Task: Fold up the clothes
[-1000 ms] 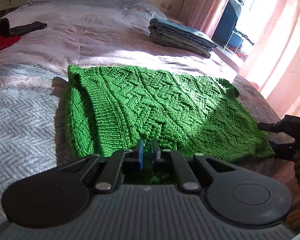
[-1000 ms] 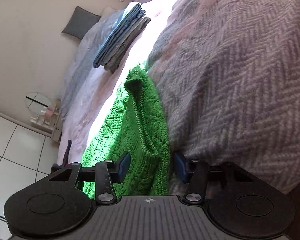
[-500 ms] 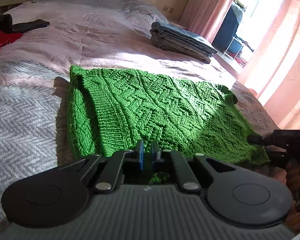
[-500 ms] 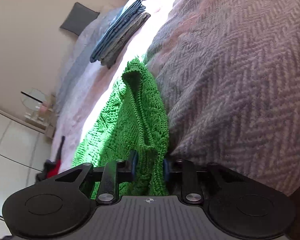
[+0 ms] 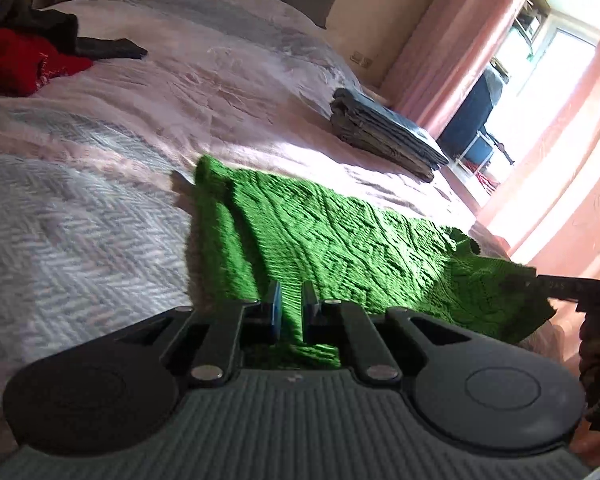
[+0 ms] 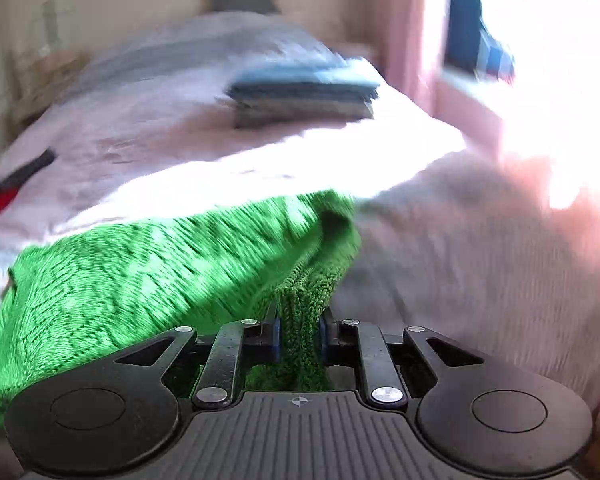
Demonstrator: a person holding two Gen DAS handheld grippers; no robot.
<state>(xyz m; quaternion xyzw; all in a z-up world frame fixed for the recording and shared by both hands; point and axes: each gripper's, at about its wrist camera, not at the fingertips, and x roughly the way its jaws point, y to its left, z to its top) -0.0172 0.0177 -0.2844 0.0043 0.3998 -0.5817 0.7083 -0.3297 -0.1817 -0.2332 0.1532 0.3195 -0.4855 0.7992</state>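
A green cable-knit sweater (image 5: pixel 340 248) is spread on the bed (image 5: pixel 204 92), across its near end and close to the right-hand edge. Its long axis runs across the bed's width, from a folded corner toward the bed's middle to a raised corner at the right edge. The near hem is lifted off the bed at both held points.

The left gripper (image 5: pixel 291 312) is closed nearly all the way on the near hem, with a thin fold of knit pinched between the blue pads. The right gripper (image 6: pixel 299 334) has just been closing; its jaws now stand narrow and clamp a bunched ribbed corner of the sweater, which is held up clear of the bed.

Open bed surface is noted to the left of the sweater, on the grey herringbone blanket (image 5: pixel 64 232), and beyond it on the pink cover. A stack of folded dark clothes (image 5: pixel 388 136) lies at the far right edge, well apart from the sweater. Red and dark garments (image 5: pixel 32 60) lie at the far left edge. Pink curtains (image 5: pixel 572 184) stand just beyond the right edge.

Small lettering on the right gripper's arm, seen in the left wrist view, cannot be read. The right wrist view is blurred.
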